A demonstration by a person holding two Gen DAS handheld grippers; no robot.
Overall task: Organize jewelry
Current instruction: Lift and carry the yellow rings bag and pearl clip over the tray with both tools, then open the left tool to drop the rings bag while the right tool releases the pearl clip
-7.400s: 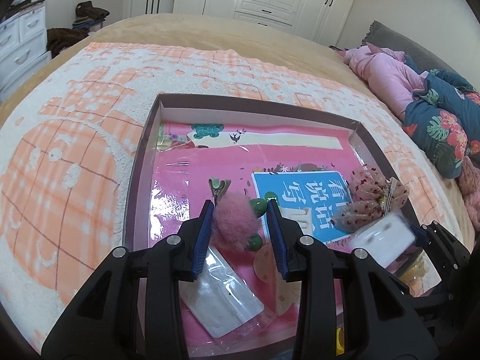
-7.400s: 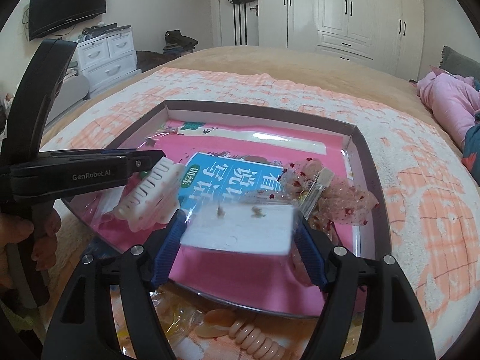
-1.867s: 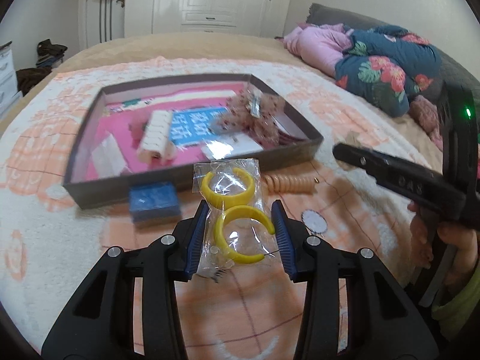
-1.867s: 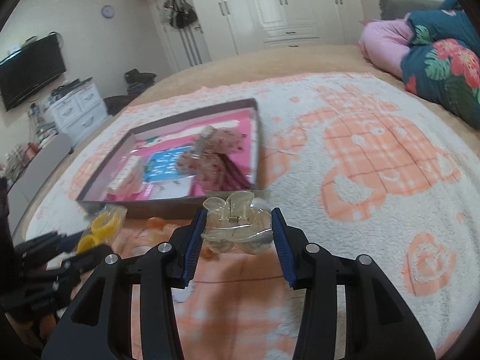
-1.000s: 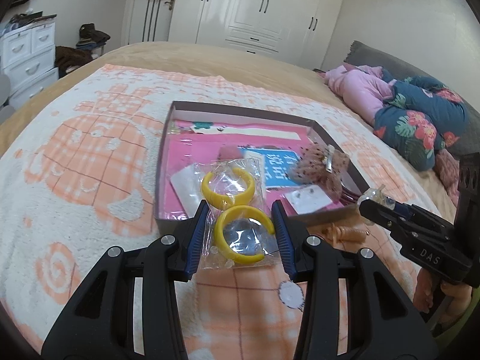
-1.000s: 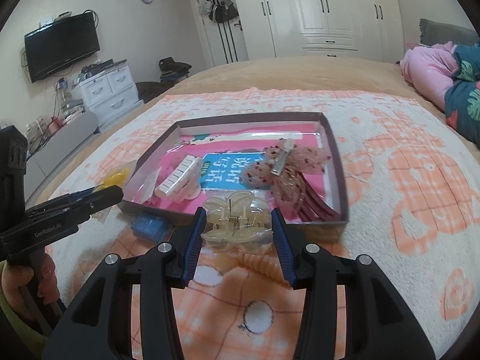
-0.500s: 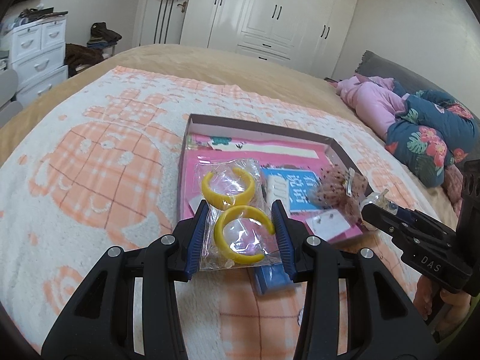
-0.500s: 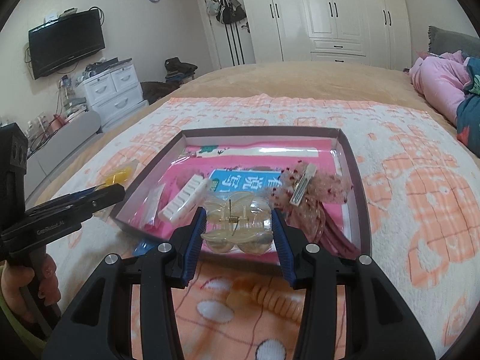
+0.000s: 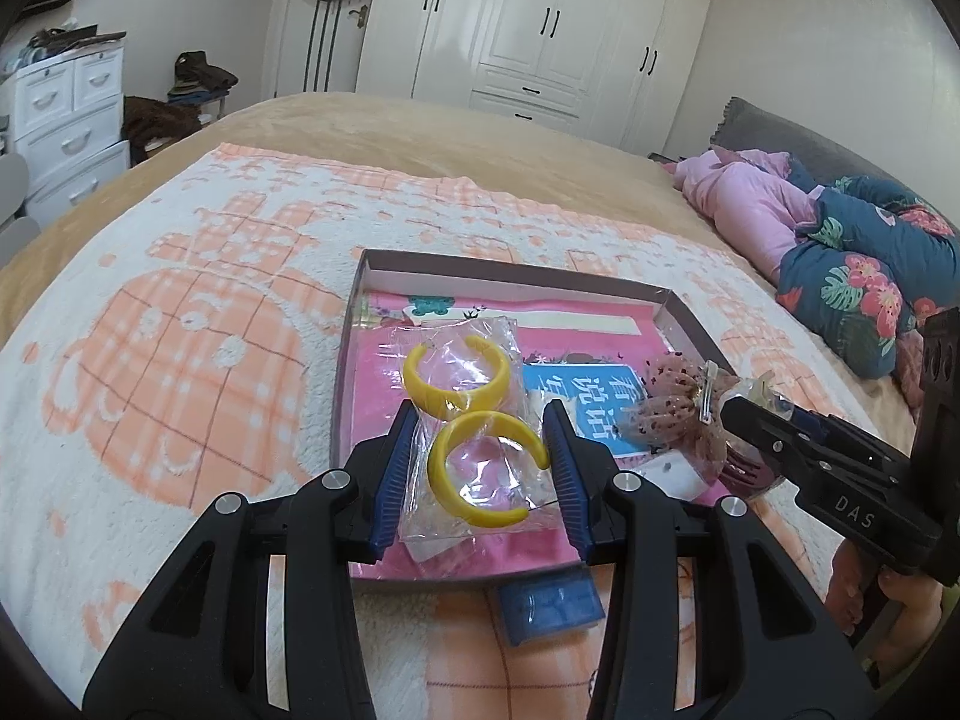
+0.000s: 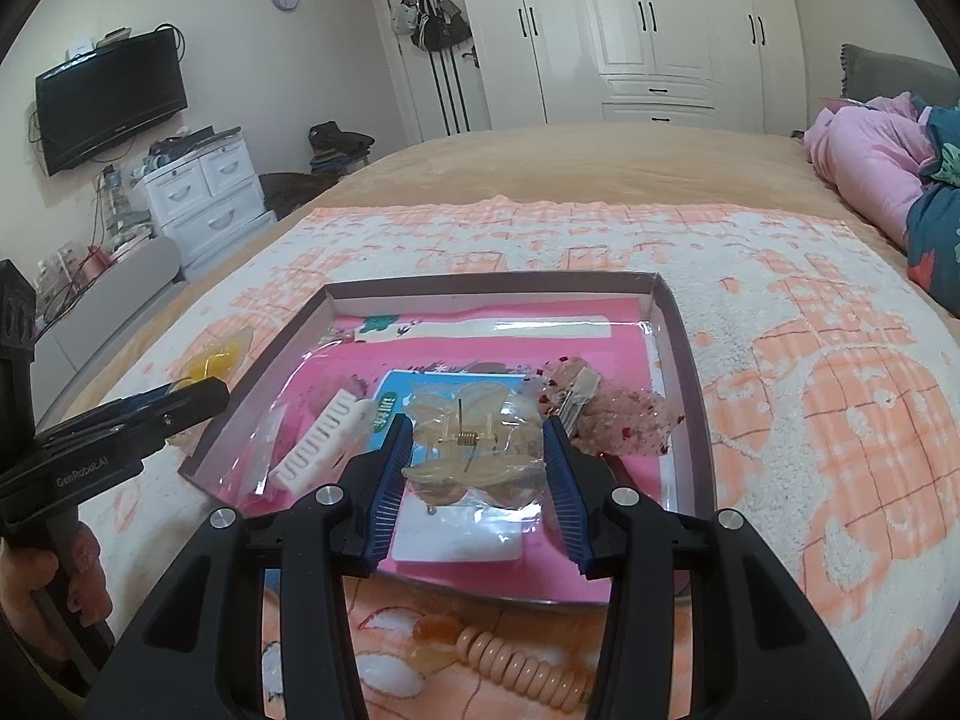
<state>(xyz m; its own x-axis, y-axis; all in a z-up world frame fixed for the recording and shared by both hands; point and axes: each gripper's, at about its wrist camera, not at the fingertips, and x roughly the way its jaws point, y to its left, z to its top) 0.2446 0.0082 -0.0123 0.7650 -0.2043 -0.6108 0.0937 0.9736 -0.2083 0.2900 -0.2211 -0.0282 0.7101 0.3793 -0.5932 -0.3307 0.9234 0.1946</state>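
Bed, orange-white blanket; open box on it. White wardrobes, wall TV. Left claw clamps bagged yellow hoops; right claw clamps clear hair clip.

Two grippers are showing: the left gripper and the right gripper. One tray is lying on one blanket. One bag is carrying two yellow hoops. One clear claw clip is showing, and one white comb clip is lying near the tray's left edge. One mesh bow is sitting by the tray's right edge. One white card is lying near the tray's near edge. Outside that near edge, one blue box and one coil tie are resting on the blanket.
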